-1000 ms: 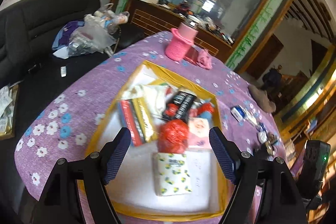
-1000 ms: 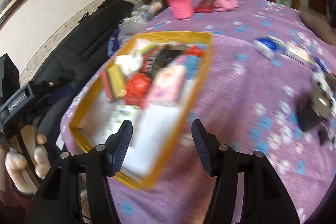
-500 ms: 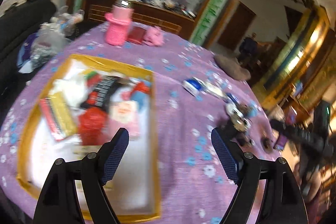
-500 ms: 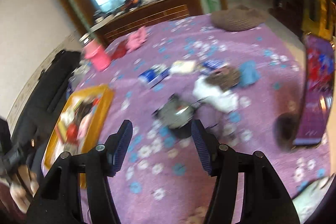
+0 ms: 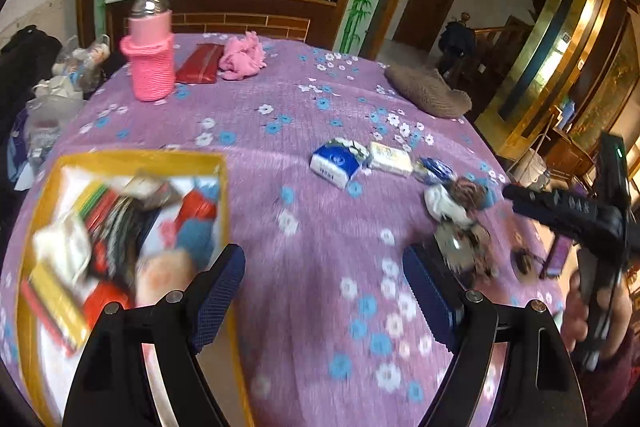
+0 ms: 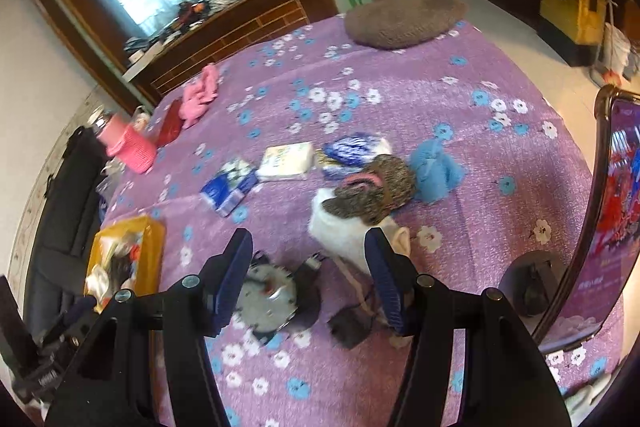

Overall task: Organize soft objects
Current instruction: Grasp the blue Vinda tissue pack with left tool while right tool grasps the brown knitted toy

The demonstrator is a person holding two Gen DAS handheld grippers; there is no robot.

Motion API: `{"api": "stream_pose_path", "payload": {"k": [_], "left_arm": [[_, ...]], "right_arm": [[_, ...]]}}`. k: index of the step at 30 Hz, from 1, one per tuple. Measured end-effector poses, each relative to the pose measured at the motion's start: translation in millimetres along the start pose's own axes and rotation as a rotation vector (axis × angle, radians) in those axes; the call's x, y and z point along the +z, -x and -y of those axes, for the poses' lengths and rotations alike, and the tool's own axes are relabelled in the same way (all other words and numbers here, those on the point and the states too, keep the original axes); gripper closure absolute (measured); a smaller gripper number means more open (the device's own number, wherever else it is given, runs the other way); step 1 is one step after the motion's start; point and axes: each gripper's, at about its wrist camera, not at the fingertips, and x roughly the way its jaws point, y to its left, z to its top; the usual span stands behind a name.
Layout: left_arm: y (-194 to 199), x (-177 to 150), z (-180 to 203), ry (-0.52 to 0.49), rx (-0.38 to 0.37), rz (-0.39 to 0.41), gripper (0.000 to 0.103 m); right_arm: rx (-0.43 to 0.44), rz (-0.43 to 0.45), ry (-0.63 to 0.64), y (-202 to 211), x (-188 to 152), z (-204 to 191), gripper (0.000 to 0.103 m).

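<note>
A yellow-rimmed tray (image 5: 136,158) full of packets and soft items lies at the left on the purple flowered cloth. Loose tissue packs (image 5: 335,163) (image 6: 285,155), a brown knit piece (image 6: 374,189), a white soft item (image 6: 344,233) and a blue cloth (image 6: 434,169) lie to its right. My left gripper (image 5: 324,297) hangs open over bare cloth between tray and pile, holding nothing. My right gripper (image 6: 310,281) is open above a small grey clock (image 6: 269,301), just in front of the white soft item, with nothing gripped.
A pink knit-covered bottle (image 5: 150,61), a red pouch (image 5: 199,63) and a pink cloth (image 5: 242,57) stand at the far side. A brown cushion (image 6: 404,17) lies at the far edge. A phone on a stand (image 6: 600,227) rises at right. A black sofa (image 6: 68,195) borders the left.
Both grippers have swung rightward from over the tray toward the loose pile. The tray has slid to the left of both views. Neither gripper has taken hold of anything.
</note>
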Motion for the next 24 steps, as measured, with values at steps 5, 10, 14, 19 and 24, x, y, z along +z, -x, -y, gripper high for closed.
{"api": "stream_pose_path", "payload": {"k": [5,10,14,19,24], "left_arm": [[-73,44,2,0.009,0.008,-0.075,0.022],[-142,72,13,-0.032,0.026,-0.13,0.022],[-174,83,24,-0.076,0.031,-0.132,0.022],[-212,92,33,-0.147,0.066,-0.131,0.022],[-240,92,47,-0.215,0.075,-0.158,0.021]], "right_arm": [[-0.022,-0.033,-0.076,-21,11,22,0.046],[0.009,-0.076,-0.153,-41,21,41,0.046],[0.014,-0.091,-0.174,-51,26,47,0.046],[0.006,-0.1,-0.172,-62,31,47,0.046],[-0.003,-0.1,-0.173,-68,34,48,0.046]]}}
